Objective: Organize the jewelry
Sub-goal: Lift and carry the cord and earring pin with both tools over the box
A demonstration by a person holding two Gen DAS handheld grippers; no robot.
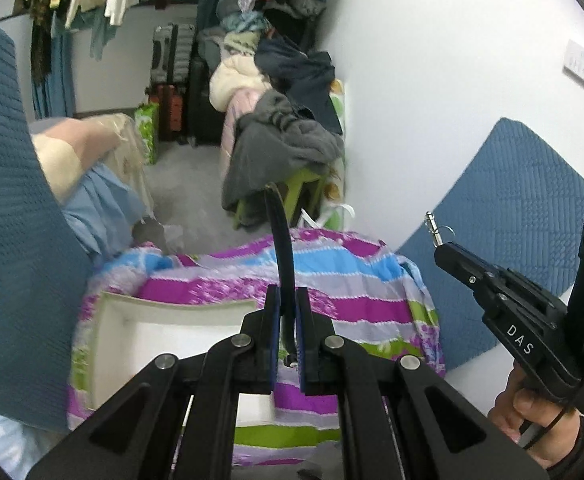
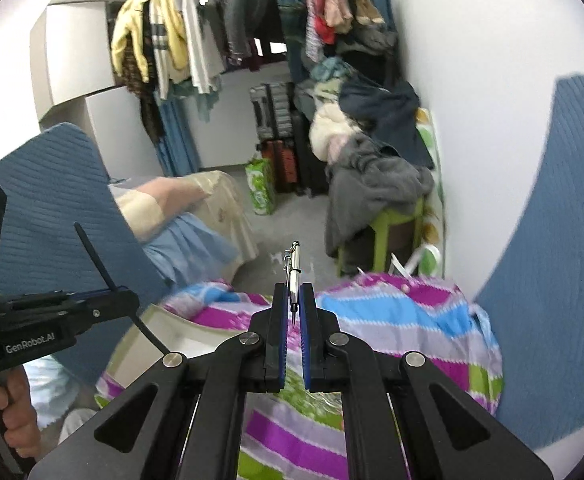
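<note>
Two grippers are up over the striped cloth: the left gripper is clamped on one dark curved strap, and the right gripper pinches one slim silver pin-like piece with a small ring. One white tray lies on the cloth below, with one clothes-heaped green stool beyond.

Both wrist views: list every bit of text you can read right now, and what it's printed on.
"DAS": white letters on the black body of the right claw, seen from the left wrist view.
"GenRobot.AI": white letters on the black body of the left claw, seen from the right wrist view.
Wall switch plate: any markings are too small to read.
No other text is visible.
</note>
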